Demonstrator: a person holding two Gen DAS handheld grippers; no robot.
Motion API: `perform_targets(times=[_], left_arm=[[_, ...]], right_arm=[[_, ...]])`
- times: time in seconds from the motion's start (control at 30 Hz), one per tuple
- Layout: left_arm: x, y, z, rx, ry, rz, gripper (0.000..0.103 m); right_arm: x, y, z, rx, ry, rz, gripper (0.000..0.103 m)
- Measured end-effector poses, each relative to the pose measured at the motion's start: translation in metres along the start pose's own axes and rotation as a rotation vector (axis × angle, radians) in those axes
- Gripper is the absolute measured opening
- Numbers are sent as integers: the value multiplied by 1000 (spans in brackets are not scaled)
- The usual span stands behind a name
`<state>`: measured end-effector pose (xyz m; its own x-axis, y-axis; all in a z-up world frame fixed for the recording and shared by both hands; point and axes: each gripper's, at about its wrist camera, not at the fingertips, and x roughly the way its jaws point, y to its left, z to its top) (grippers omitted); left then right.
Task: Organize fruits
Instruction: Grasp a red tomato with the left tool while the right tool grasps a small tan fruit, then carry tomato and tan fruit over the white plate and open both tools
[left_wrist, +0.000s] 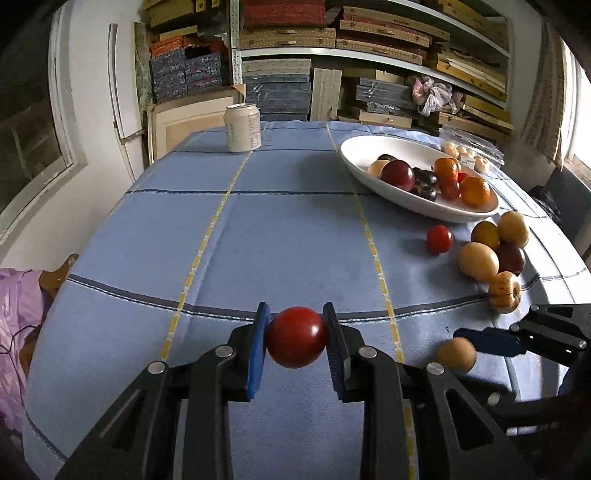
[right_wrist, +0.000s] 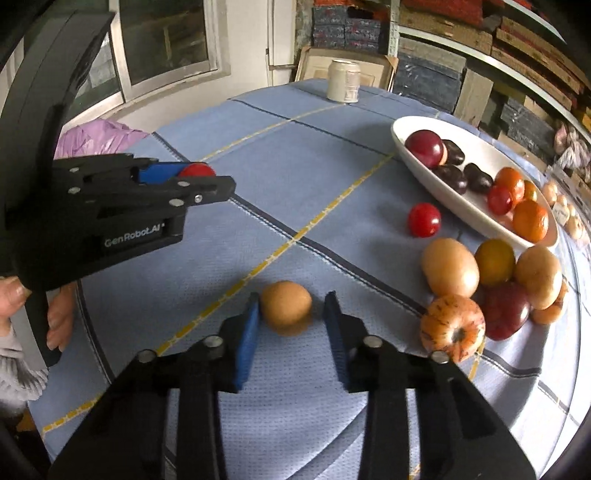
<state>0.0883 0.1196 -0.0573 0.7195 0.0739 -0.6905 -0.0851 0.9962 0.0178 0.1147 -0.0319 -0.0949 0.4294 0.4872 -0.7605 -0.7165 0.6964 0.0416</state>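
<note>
The left gripper (left_wrist: 295, 308) has its fingers clamped on a red tomato (left_wrist: 296, 336), carried clear above the blue tablecloth (left_wrist: 288, 229) at the near edge. The right gripper (right_wrist: 291, 299) has drawn narrow around a small tan fruit (right_wrist: 286, 308) low over the cloth. One blue pad sits against it, but the other side is blurred, so I can't vouch that the hold is square. The white dish (left_wrist: 369, 147) lies far right, already half full, with a loose heap of fruit (right_wrist: 450, 267) just near of it and another tomato (right_wrist: 424, 219) beside the rim. To my eye, the thing now is to make sure the tan fruit sits centred between the pads before lifting, then raise it straight up. Carry both over the heap without brushing it and set them in the dish's bare left end.
</note>
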Motion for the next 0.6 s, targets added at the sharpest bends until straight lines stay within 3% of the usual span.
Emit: perform_targets(times=[0.27,0.6], left_arm=[[-5,-4,0,31,-32,74,29],[-7,-8,-1,48,-44,104,29]], right_arm=[[-11,-8,-4,43,-30,11,27],[-30,-27,-5,110,-81,-2,27]])
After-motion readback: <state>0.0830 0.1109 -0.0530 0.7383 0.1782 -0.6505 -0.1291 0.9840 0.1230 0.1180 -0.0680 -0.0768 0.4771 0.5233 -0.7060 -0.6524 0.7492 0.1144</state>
